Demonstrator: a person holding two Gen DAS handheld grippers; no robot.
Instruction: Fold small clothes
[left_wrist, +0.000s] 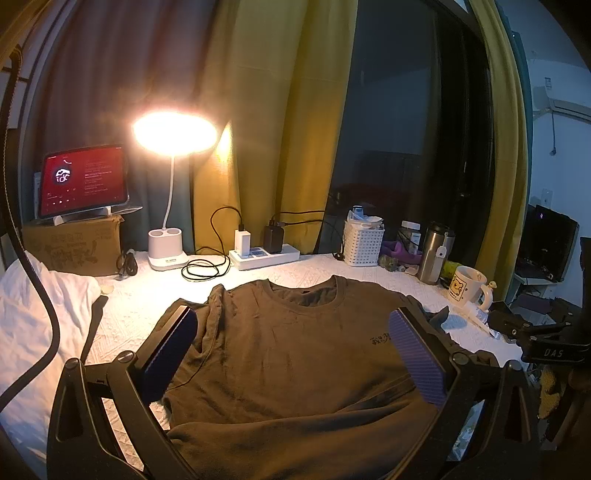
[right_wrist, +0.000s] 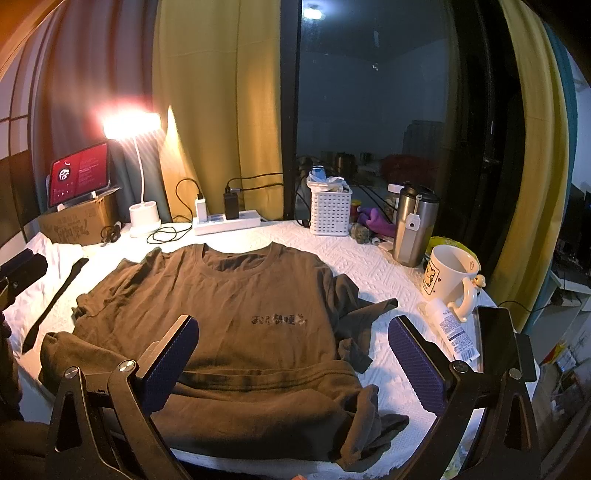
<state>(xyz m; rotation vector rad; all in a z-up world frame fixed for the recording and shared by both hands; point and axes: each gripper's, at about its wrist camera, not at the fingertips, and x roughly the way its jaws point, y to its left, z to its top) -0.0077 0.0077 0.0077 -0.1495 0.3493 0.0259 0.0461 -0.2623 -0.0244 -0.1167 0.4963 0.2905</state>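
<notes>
A dark olive T-shirt (left_wrist: 288, 350) lies front up on the white quilted table cover (left_wrist: 155, 302), its collar at the far side. In the right wrist view the T-shirt (right_wrist: 240, 288) has its bottom hem (right_wrist: 266, 376) folded up over the body, and its right sleeve (right_wrist: 354, 314) is crumpled. My left gripper (left_wrist: 292, 315) hovers open over the shirt's chest, empty. My right gripper (right_wrist: 291, 325) stands open over the lower right part of the shirt, also empty. The left gripper's finger (right_wrist: 22, 266) shows at the left edge of the right wrist view.
At the back stand a lit desk lamp (left_wrist: 166, 251), a tablet (left_wrist: 83, 181) on a cardboard box, a power strip (left_wrist: 264, 254) with cables and a white basket (left_wrist: 362, 243). A steel tumbler (right_wrist: 412, 225), mug (right_wrist: 448, 275) and tube (right_wrist: 456, 328) crowd the right. A white cloth (left_wrist: 33, 306) lies left.
</notes>
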